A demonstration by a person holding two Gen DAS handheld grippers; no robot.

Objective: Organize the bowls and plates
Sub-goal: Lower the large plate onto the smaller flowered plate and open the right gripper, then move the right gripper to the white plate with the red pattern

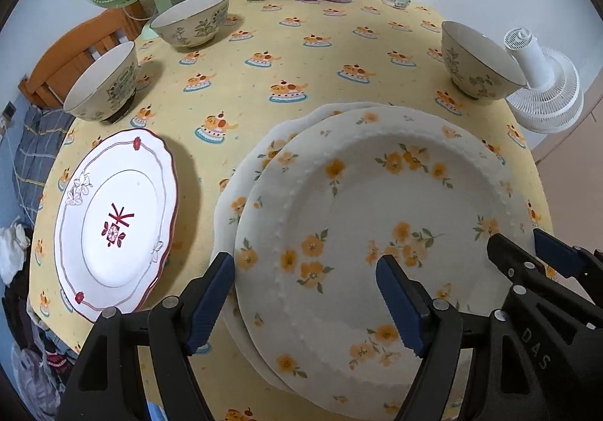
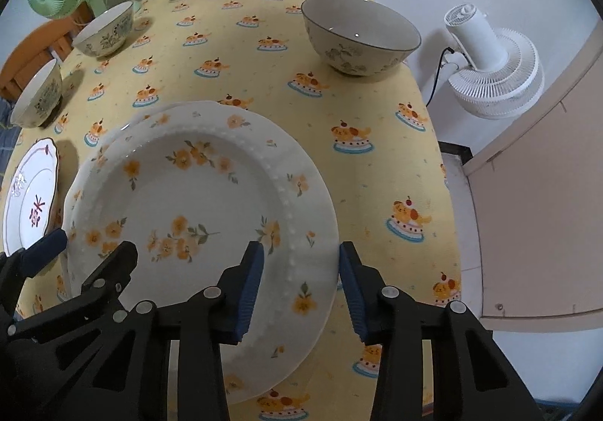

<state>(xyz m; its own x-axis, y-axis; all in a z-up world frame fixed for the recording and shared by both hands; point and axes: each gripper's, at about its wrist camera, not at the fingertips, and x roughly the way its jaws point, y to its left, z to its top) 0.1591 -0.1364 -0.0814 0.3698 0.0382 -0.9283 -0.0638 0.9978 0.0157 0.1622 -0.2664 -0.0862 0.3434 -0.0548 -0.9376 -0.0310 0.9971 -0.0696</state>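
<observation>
A white ceramic plate with orange flowers and a beaded rim (image 1: 377, 217) lies on top of a second, scalloped white plate with the same orange flowers (image 1: 241, 195), the two offset so the lower one shows only as a crescent on one side. This looks like a stack being built in the middle of the yellow tablecloth printed with puppies (image 1: 264, 55).

The left gripper (image 1: 307, 302) stands wide open astride one edge of the stack: one blue pad sits outside the rim, the other hangs over the plate's well, and neither presses on it. The right gripper (image 2: 301, 287) brackets the opposite edge, one pad over the beaded ring and the other just beyond the rim, with a gap on each side. Its jaws are narrower than the left's, and it grips nothing that shows.

Beyond the left jaws, to the side, a white plate with a red rim and red flower motif (image 1: 113, 221) waits apart, probably next for stacking. Three cream floral bowls lie farther off, well beyond both pairs of jaws.
</observation>
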